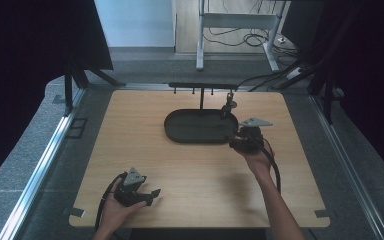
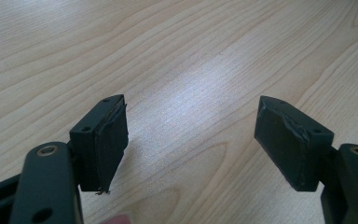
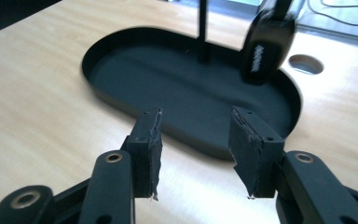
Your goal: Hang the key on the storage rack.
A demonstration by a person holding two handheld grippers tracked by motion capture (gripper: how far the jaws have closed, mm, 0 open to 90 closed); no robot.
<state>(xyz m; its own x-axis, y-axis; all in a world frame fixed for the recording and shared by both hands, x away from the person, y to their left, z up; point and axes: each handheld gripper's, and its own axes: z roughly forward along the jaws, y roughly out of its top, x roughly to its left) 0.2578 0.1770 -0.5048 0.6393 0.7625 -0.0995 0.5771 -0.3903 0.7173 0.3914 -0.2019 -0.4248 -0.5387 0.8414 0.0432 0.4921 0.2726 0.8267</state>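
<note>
Black key fob (image 3: 266, 49) hangs from stand (image 1: 202, 89) over the oval tray's (image 3: 121, 100) far-right end; white lettering on it blurred, unreadable. Right gripper (image 3: 195, 144) just beyond tray's near rim, jaws apart, empty, fob ahead. Left gripper (image 2: 191, 140) near table's (image 1: 190, 170) front-left corner, wide open.

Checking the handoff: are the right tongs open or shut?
Open: the right tongs show a clear gap between their pads, nothing between, before the black tray.
</note>
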